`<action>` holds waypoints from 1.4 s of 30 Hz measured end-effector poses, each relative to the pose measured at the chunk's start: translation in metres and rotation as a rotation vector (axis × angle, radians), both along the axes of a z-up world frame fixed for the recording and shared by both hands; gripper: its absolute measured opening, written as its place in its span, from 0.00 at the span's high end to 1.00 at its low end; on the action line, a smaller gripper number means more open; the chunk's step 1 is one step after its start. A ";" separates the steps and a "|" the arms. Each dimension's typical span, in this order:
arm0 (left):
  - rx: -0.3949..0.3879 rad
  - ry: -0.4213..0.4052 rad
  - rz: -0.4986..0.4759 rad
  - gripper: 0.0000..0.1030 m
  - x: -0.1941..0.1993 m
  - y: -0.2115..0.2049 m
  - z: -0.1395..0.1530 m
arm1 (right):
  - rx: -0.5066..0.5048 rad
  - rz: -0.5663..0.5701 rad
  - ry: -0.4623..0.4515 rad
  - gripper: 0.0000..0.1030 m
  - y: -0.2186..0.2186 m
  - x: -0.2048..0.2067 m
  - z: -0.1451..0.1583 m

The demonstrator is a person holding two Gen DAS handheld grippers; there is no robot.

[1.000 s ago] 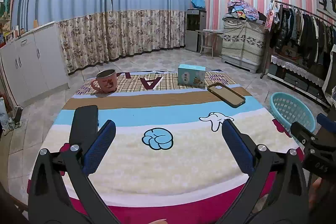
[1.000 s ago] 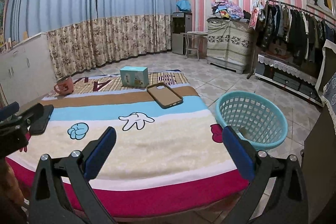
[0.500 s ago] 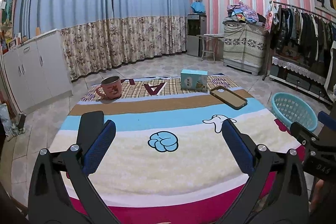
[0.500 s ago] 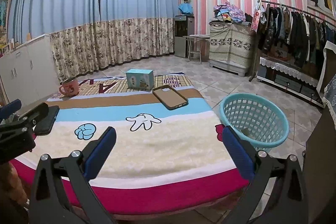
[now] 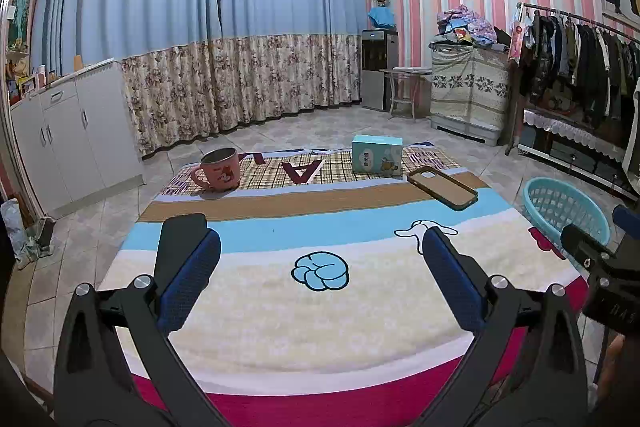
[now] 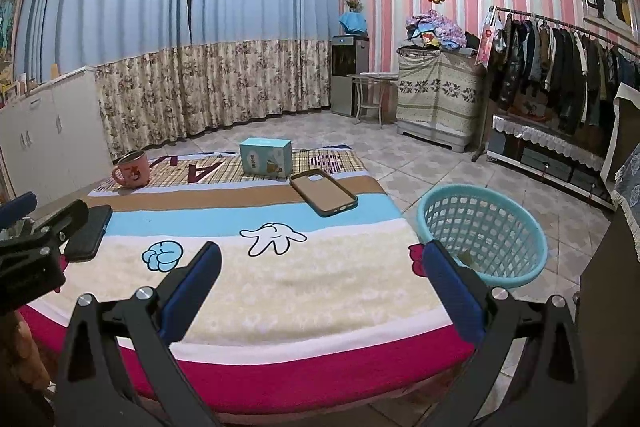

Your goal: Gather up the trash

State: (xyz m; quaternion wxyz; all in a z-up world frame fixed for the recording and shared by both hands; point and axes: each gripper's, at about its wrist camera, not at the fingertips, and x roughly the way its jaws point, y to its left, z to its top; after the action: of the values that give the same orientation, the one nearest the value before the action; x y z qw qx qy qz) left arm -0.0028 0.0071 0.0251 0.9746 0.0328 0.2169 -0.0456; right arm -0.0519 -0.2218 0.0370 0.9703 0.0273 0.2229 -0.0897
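Both grippers, left gripper (image 5: 320,275) and right gripper (image 6: 320,275), gape wide and empty over the cartoon blanket (image 6: 320,279). Farther off lies the light-blue box (image 6: 266,157), printed front facing the cameras, long axis crosswise, well left of the basket (image 6: 524,271).

Basket (image 6: 484,227) right of blanket (image 6: 280,267)

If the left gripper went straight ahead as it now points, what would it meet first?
Probably the blanket itself: the open left gripper aims over bare fabric near the blue fist print. Depth is unclear.
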 end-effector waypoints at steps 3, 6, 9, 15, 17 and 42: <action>-0.004 0.005 -0.002 0.05 0.000 0.001 -0.001 | -0.002 -0.001 0.000 0.04 0.001 0.000 0.001; -0.001 0.004 -0.001 0.05 0.001 0.000 -0.001 | -0.002 -0.001 0.000 0.04 0.002 0.000 0.000; -0.006 0.008 -0.002 0.05 0.001 0.001 -0.002 | -0.003 0.001 0.000 0.04 0.001 0.000 0.001; -0.005 0.013 -0.002 0.05 0.000 0.000 -0.005 | -0.003 -0.001 0.002 0.04 0.001 0.000 -0.001; -0.005 0.013 -0.001 0.05 0.000 0.000 -0.005 | -0.005 -0.002 0.002 0.04 0.001 0.000 0.000; -0.003 0.022 0.011 0.05 0.002 0.002 -0.013 | 0.002 0.003 0.003 0.04 -0.005 0.006 -0.003</action>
State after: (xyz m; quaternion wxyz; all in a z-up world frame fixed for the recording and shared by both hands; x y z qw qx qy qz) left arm -0.0010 0.0086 0.0121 0.9724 0.0295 0.2280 -0.0410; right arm -0.0459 -0.2268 0.0345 0.9701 0.0277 0.2247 -0.0880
